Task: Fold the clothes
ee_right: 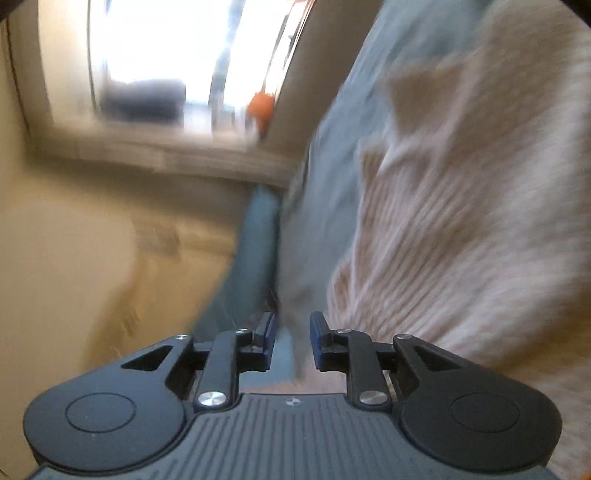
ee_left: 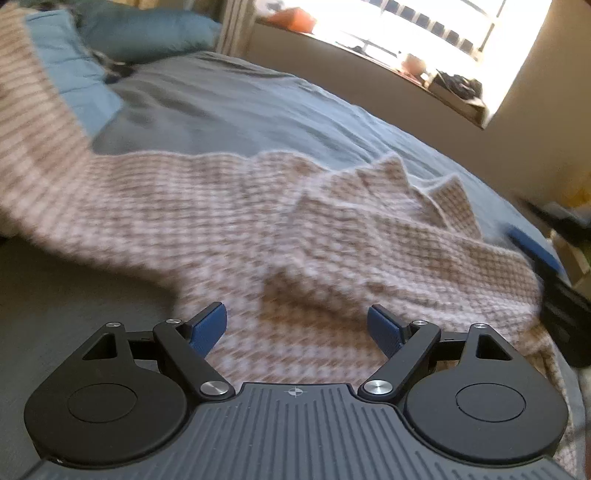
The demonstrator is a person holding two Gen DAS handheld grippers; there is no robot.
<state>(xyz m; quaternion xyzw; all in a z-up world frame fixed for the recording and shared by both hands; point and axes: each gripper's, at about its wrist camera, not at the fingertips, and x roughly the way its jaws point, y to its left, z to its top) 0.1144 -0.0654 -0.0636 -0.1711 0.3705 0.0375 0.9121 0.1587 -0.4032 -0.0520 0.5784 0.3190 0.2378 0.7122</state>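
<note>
Grey-blue bed; blue pillows; bright window; beige walls.

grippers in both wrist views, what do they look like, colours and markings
Both match. The left gripper and right gripper have a ribbed grey-blue body with a small crosshair mark at its front edge, two round black discs at the sides, black linkage arms with silver pivot screws, and blue pads on the jaws. No cables, hands or sleeves are visible.
</note>
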